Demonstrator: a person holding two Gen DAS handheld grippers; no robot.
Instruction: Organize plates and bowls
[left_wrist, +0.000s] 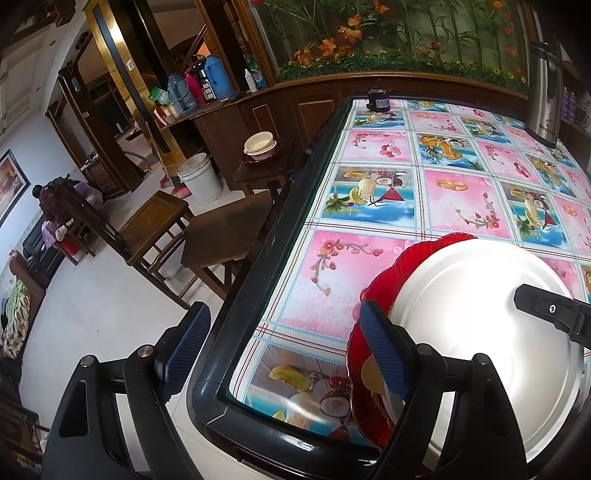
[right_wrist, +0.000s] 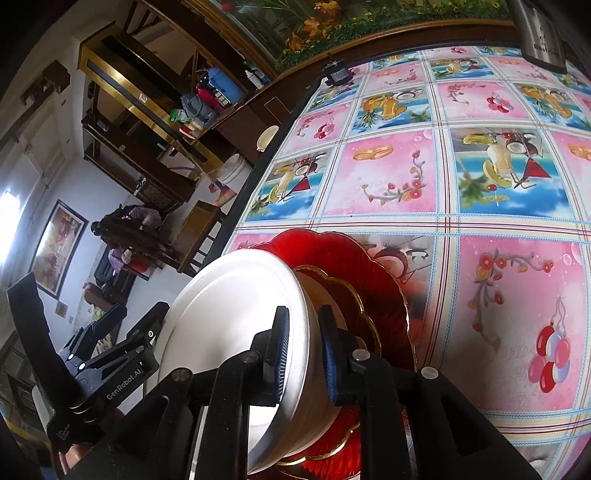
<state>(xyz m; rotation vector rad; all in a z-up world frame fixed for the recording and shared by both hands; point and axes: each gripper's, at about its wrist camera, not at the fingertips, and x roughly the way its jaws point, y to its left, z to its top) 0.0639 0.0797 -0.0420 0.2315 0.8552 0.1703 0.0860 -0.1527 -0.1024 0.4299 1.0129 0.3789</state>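
A white bowl (right_wrist: 229, 295) is tilted above red scalloped plates (right_wrist: 369, 269) stacked at the table's near left corner. My right gripper (right_wrist: 304, 354) is shut on the white bowl's rim, one finger inside and one outside. In the left wrist view the white bowl (left_wrist: 480, 317) covers most of the red plates (left_wrist: 373, 295). My left gripper (left_wrist: 288, 354) is open and empty, its right finger beside the red plates' edge and its left finger out past the table edge.
The table (left_wrist: 369, 184) carries a fruit-patterned cloth with a dark rim (left_wrist: 258, 258). A steel flask (left_wrist: 543, 92) and a small black jar (left_wrist: 378, 99) stand at the far side. More bowls (left_wrist: 260, 146) sit on a wooden stool to the left, near chairs and a bucket.
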